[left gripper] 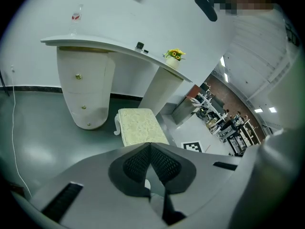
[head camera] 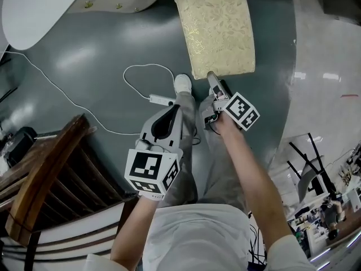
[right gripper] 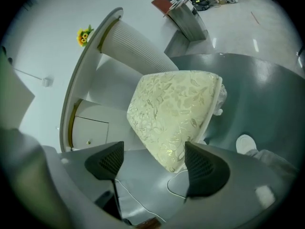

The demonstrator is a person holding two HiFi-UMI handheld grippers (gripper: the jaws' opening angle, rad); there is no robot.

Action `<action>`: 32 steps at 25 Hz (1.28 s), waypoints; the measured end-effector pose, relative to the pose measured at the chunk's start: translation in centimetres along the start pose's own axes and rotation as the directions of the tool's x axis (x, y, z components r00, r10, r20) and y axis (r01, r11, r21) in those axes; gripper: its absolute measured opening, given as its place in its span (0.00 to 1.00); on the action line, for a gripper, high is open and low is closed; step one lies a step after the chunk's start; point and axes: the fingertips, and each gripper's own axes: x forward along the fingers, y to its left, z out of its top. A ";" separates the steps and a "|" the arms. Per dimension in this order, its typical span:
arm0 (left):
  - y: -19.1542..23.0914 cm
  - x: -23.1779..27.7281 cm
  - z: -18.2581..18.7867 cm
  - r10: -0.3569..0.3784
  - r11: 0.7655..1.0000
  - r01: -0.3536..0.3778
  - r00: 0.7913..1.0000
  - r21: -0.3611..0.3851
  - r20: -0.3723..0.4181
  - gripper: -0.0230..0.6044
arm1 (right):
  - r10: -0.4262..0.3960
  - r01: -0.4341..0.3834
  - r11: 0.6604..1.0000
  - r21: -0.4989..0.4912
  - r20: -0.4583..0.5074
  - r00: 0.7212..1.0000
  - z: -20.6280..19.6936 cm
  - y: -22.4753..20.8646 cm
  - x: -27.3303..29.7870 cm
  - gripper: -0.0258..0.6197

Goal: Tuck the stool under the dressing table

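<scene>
The stool (head camera: 217, 30), with a cream floral cushion, stands on the grey floor out in front of the white dressing table (head camera: 45, 7). In the left gripper view the stool (left gripper: 140, 126) sits to the right of the table's drawer pedestal (left gripper: 86, 89). My right gripper (head camera: 213, 79) is open at the stool's near edge; in its own view the cushion's corner (right gripper: 174, 113) lies between and just beyond the open gripper (right gripper: 153, 149), untouched by the pads. My left gripper (head camera: 172, 109) hangs back over the person's leg, and its own view shows it (left gripper: 150, 147) shut on nothing.
A white cable (head camera: 141, 69) loops over the floor to an adapter (head camera: 161, 99) left of the person's shoe (head camera: 182, 83). A dark wooden chair (head camera: 51, 174) stands at lower left. A pot of yellow flowers (left gripper: 174, 56) sits on the tabletop. Glossy floor and metal racks lie to the right.
</scene>
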 end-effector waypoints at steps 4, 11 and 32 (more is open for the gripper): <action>0.2 1.2 -0.2 -0.004 1.000 0.004 1.000 -0.017 -0.007 0.05 | -0.004 0.004 0.999 0.036 0.005 1.000 -0.3 -1.1 1.4 0.69; 1.0 2.2 -0.7 -0.009 0.999 0.008 1.000 -0.034 -0.024 0.05 | -0.081 0.082 0.995 0.065 -0.008 0.997 -1.7 -4.2 3.8 0.74; 1.8 4.6 -0.9 -0.018 1.000 0.016 0.998 -0.022 -0.058 0.05 | -0.159 0.160 0.987 0.023 -0.042 0.986 -2.6 -6.6 7.2 0.72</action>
